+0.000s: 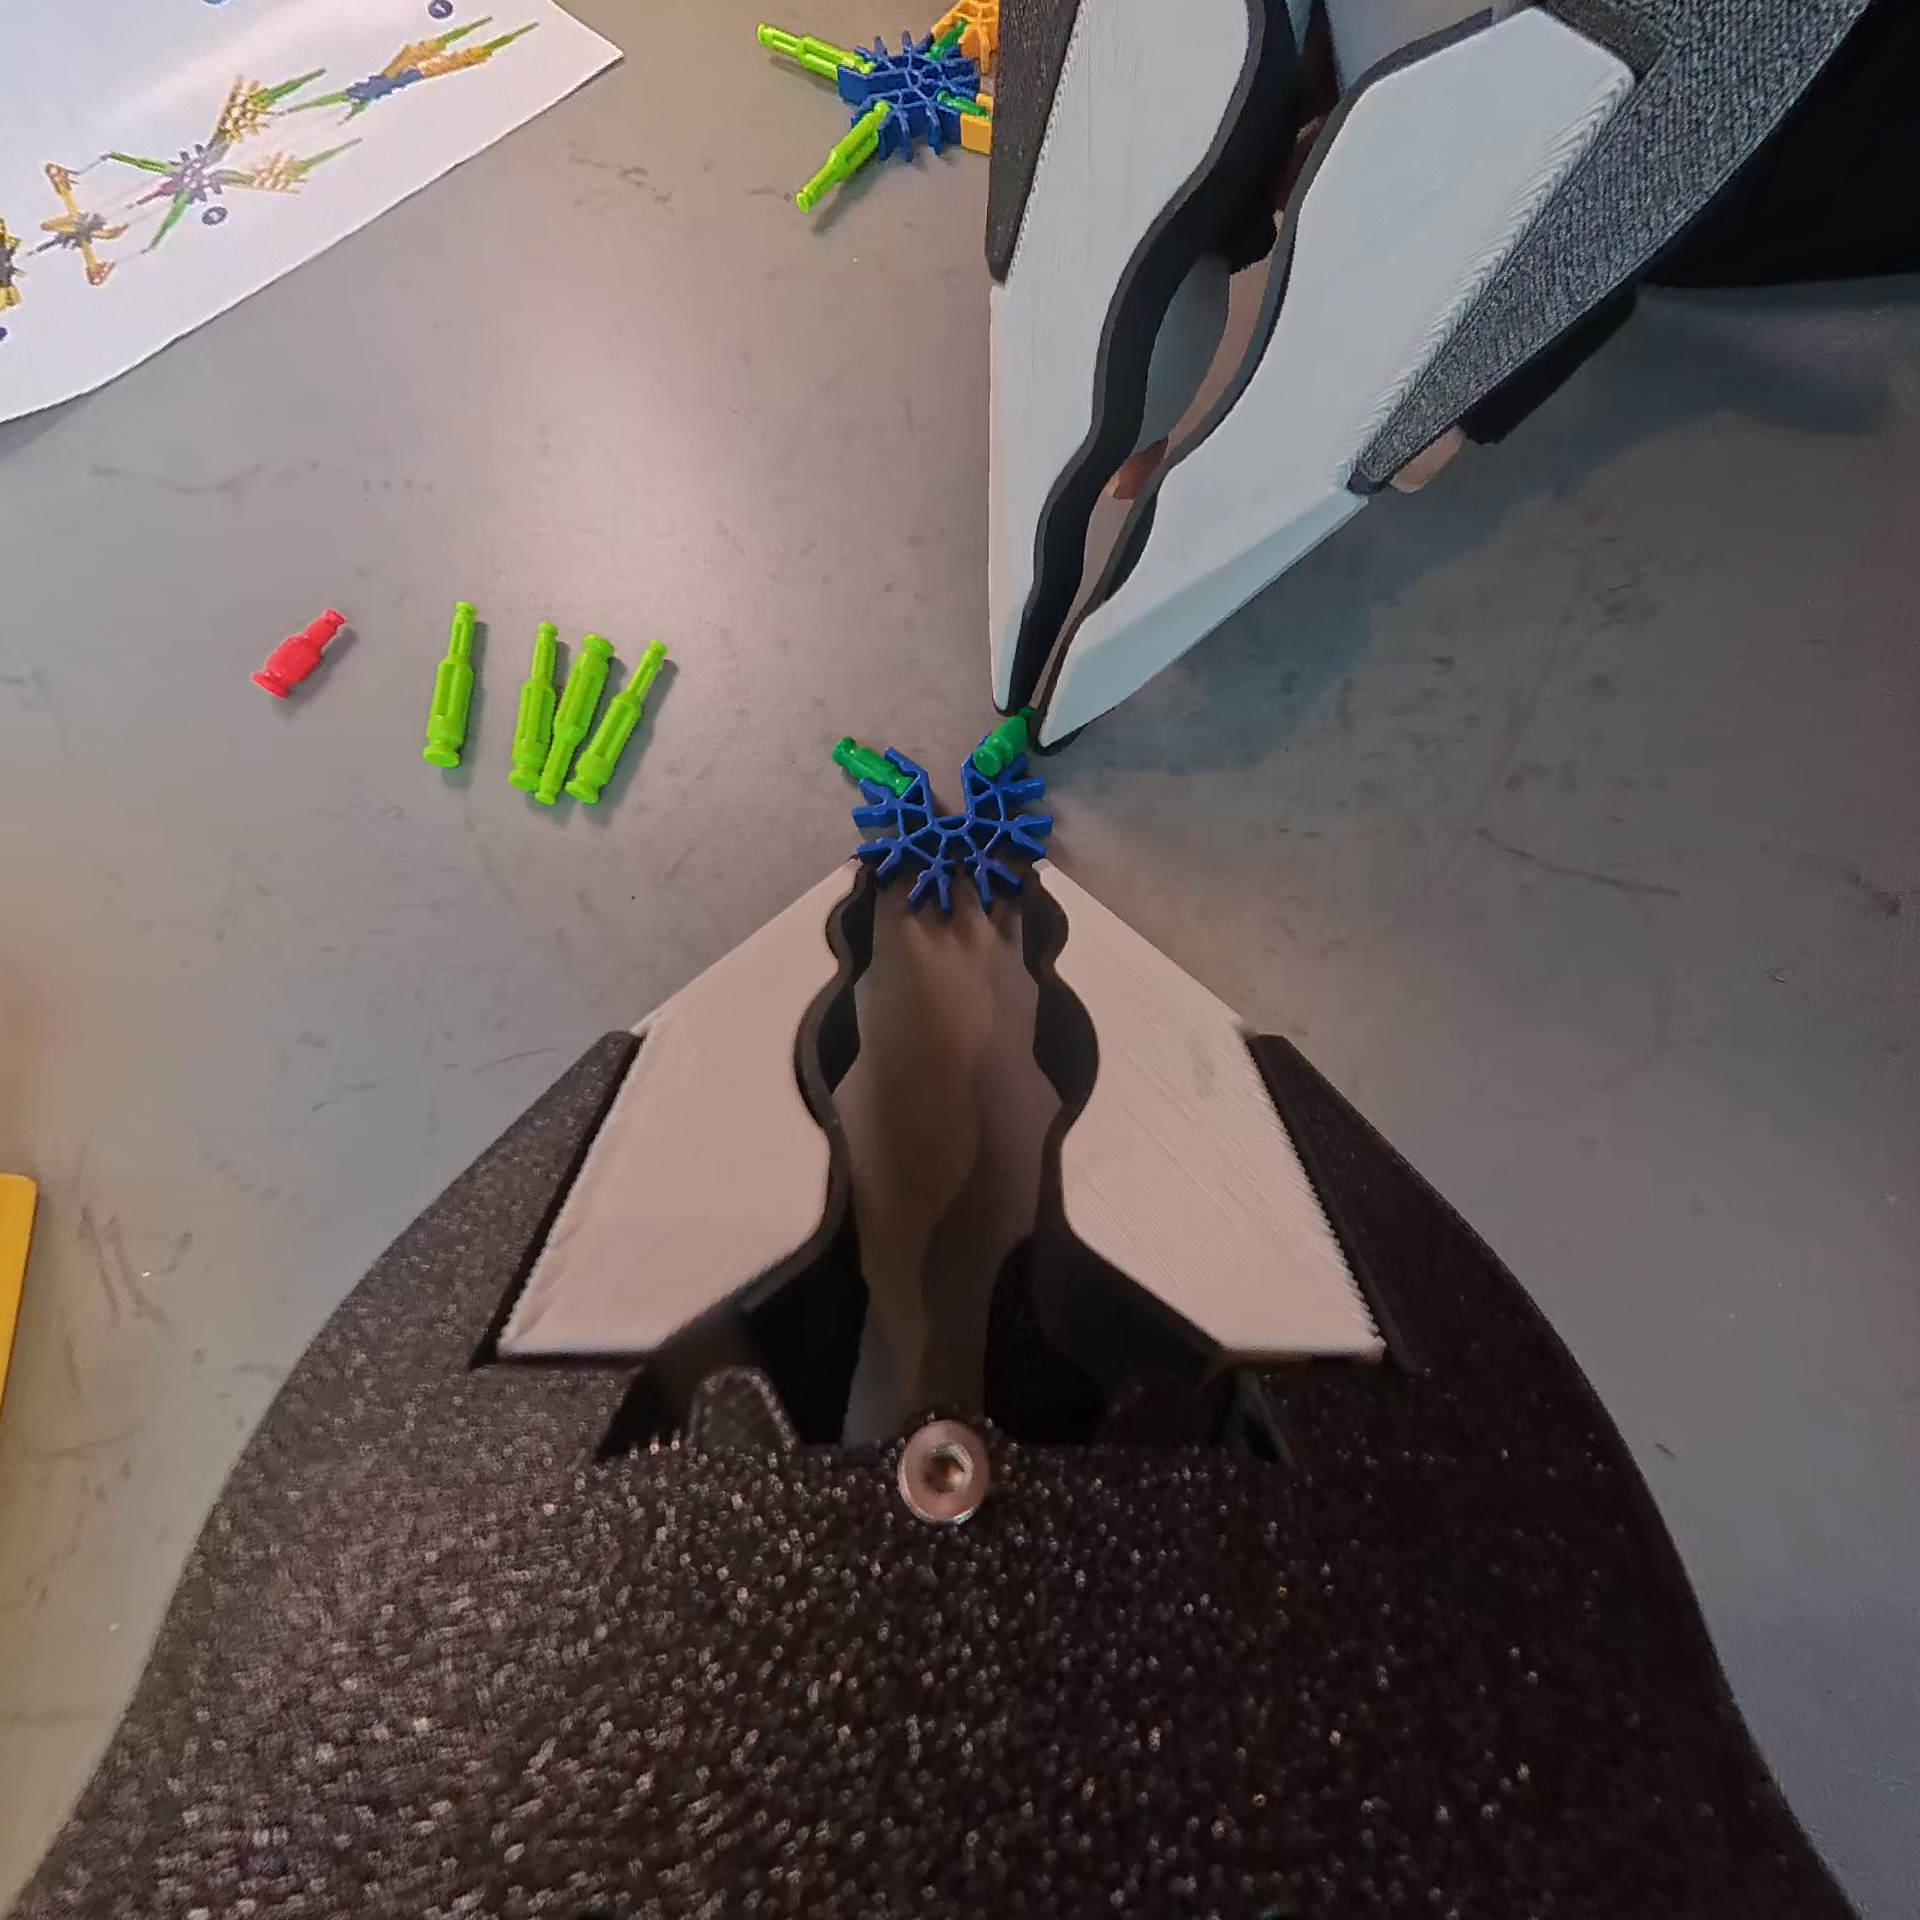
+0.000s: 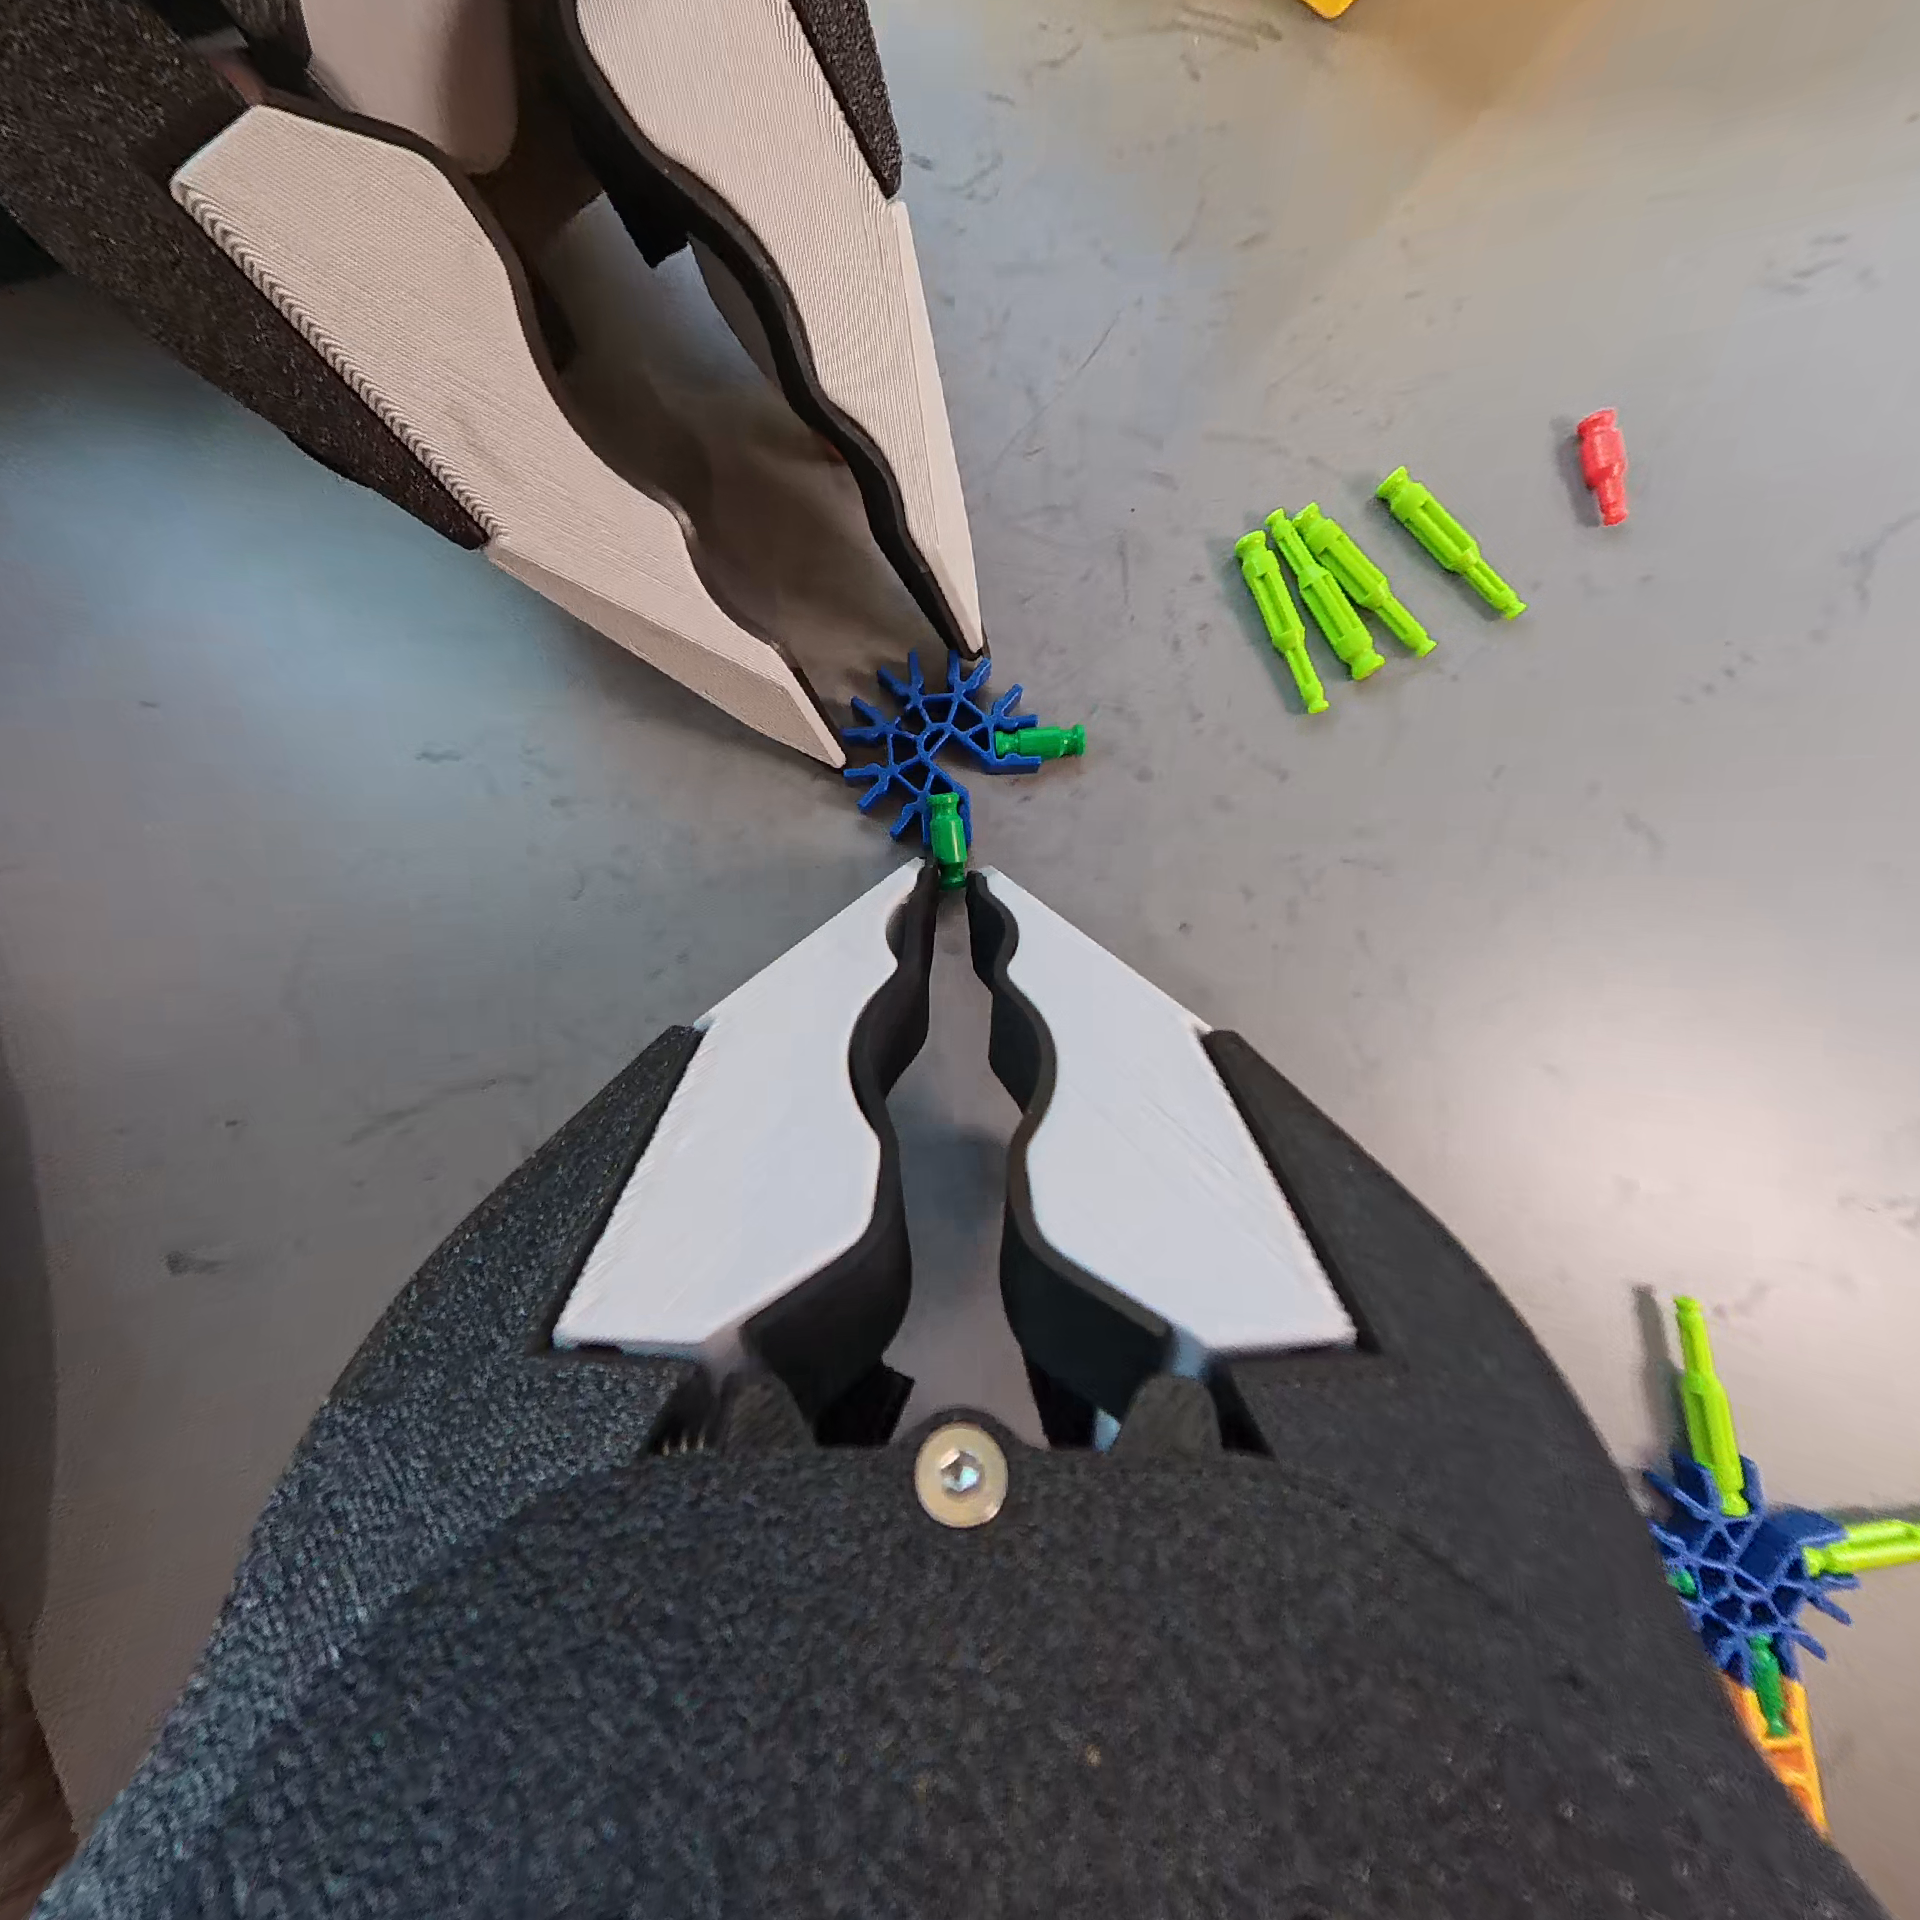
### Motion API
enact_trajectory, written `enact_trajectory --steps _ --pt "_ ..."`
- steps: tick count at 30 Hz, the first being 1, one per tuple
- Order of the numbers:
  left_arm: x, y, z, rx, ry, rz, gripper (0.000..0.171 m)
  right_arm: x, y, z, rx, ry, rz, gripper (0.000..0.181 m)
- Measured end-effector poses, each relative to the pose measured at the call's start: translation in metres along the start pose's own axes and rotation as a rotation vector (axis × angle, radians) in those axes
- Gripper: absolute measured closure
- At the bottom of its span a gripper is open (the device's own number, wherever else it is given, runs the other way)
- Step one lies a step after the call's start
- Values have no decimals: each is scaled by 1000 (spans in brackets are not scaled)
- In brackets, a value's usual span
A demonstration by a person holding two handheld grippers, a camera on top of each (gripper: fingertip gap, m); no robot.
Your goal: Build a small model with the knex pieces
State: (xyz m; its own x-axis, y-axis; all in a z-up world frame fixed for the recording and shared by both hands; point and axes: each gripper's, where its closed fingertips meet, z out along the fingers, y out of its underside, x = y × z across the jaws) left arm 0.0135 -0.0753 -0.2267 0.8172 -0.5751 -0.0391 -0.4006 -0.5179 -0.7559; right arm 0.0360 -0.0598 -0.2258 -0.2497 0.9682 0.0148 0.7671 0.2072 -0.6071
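A blue snowflake-shaped connector lies on the grey table. My left gripper is shut on its near edge, a fingertip on each side. It also shows in the right wrist view, with the left gripper at top left. Two short dark green rods are plugged into the connector. My right gripper is shut on the outer end of one rod. The other rod sticks out free. In the left wrist view the right gripper comes down from the top right onto its rod.
Several loose light green rods and a short red rod lie left of the connector. A built piece of blue, green and yellow parts lies farther back. A printed instruction sheet is at top left. A yellow object is at the left edge. Both grippers' tips are close together, under 4 cm apart. Between my left fingertips and the yellow object there is roughly 15 cm.
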Motion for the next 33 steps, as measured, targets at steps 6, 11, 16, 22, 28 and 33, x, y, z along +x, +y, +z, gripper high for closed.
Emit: enact_trajectory --steps 6,11,16,22,28,33 --pt "0 0 0 0 0 2 143 -1 2 0 -15 -6 2 178" --pt "0 0 0 1 0 1 143 -2 1 -1 -6 -20 -1 173" --pt "0 0 0 1 1 0 143 -4 -7 -5 19 -39 -7 178" --pt "0 0 0 1 -2 2 143 -2 -9 -1 -4 -53 -12 181" --pt "1 0 0 1 4 1 144 -2 -8 -1 -132 -119 -31 181" --pt "1 0 0 2 5 1 144 -3 -7 0 -325 -190 -107 181"
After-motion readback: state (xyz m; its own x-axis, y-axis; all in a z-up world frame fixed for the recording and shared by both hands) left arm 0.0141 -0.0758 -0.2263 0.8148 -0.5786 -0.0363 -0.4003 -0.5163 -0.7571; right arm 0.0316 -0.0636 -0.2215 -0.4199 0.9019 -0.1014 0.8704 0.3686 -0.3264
